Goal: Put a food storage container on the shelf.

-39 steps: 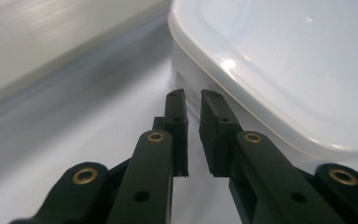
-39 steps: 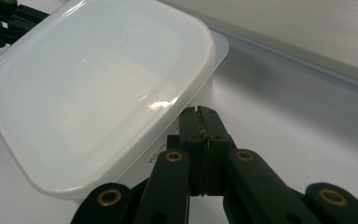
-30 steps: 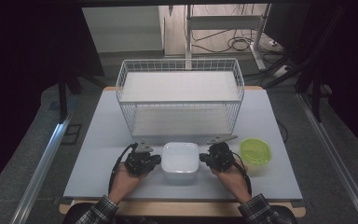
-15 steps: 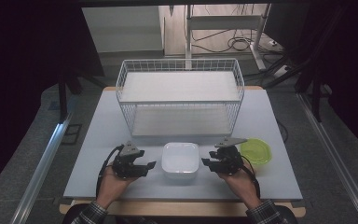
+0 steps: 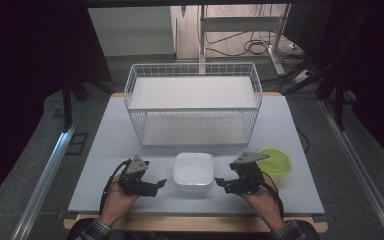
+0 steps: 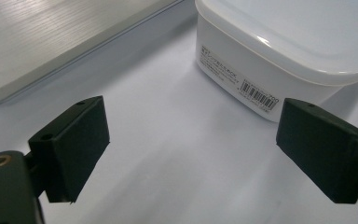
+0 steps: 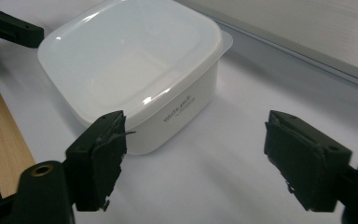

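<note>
A white square container (image 5: 193, 171) with its lid on sits near the table's front edge. My left gripper (image 5: 158, 184) lies just left of it, open, jaws pointing at it with nothing between them. My right gripper (image 5: 221, 182) mirrors it on the right side, also open and empty. In the left gripper view the container (image 6: 284, 42) with a barcode label is ahead to the upper right of my left gripper (image 6: 196, 135). In the right gripper view the container (image 7: 135, 70) is ahead on the left, close to the left jaw of my right gripper (image 7: 196, 140).
A white wire basket (image 5: 192, 105) with a shelf stands behind the container across the middle of the table. A round green dish (image 5: 275, 161) lies right of my right gripper. The wooden front edge (image 7: 0, 154) is close under the hands.
Both grippers have drawn back from the container's sides toward the person and a little outward. The container has stayed in place.
</note>
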The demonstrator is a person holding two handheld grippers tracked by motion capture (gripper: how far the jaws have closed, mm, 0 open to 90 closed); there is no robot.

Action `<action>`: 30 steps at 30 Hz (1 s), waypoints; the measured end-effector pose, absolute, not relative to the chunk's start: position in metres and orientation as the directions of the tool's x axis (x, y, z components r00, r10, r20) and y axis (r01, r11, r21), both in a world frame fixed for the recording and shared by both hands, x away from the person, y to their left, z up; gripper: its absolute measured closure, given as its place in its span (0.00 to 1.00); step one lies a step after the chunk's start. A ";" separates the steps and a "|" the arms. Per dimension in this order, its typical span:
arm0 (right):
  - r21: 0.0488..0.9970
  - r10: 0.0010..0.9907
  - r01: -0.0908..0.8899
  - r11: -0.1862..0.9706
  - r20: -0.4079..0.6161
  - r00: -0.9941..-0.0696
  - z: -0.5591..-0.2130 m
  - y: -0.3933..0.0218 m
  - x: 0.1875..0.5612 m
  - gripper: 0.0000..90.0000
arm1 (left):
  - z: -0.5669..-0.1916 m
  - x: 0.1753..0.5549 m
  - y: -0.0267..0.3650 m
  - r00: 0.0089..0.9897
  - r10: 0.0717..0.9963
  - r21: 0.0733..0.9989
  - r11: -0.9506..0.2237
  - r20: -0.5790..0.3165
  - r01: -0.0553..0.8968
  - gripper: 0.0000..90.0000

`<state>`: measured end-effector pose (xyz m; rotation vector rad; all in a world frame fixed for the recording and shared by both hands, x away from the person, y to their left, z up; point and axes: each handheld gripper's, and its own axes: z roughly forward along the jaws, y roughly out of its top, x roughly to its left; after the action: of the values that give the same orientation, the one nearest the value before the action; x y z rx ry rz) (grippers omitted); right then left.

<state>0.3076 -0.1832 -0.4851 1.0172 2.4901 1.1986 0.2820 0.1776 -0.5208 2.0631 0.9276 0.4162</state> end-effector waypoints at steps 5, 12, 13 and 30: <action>0.755 0.644 0.484 0.443 0.107 -0.757 -0.486 -0.182 0.307 0.17 | -0.523 0.285 0.178 0.673 0.740 0.789 -0.397 -0.027 0.469 0.09; 0.762 0.624 0.457 0.458 0.090 -0.776 -0.487 -0.179 0.309 0.11 | -0.530 0.293 0.161 0.684 0.729 0.745 -0.446 -0.019 0.496 0.09; 0.764 0.624 0.452 0.460 0.084 -0.777 -0.487 -0.179 0.309 0.10 | -0.531 0.295 0.158 0.689 0.725 0.740 -0.456 -0.013 0.494 0.09; 0.749 0.622 0.486 0.451 0.127 -0.773 -0.489 -0.175 0.312 0.08 | -0.532 0.292 0.136 0.730 0.684 0.718 -0.513 0.009 0.471 0.09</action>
<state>0.3119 -0.1748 -0.4892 0.9757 2.5309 1.2226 0.2917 0.1356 -0.5322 2.2087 0.8680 0.3786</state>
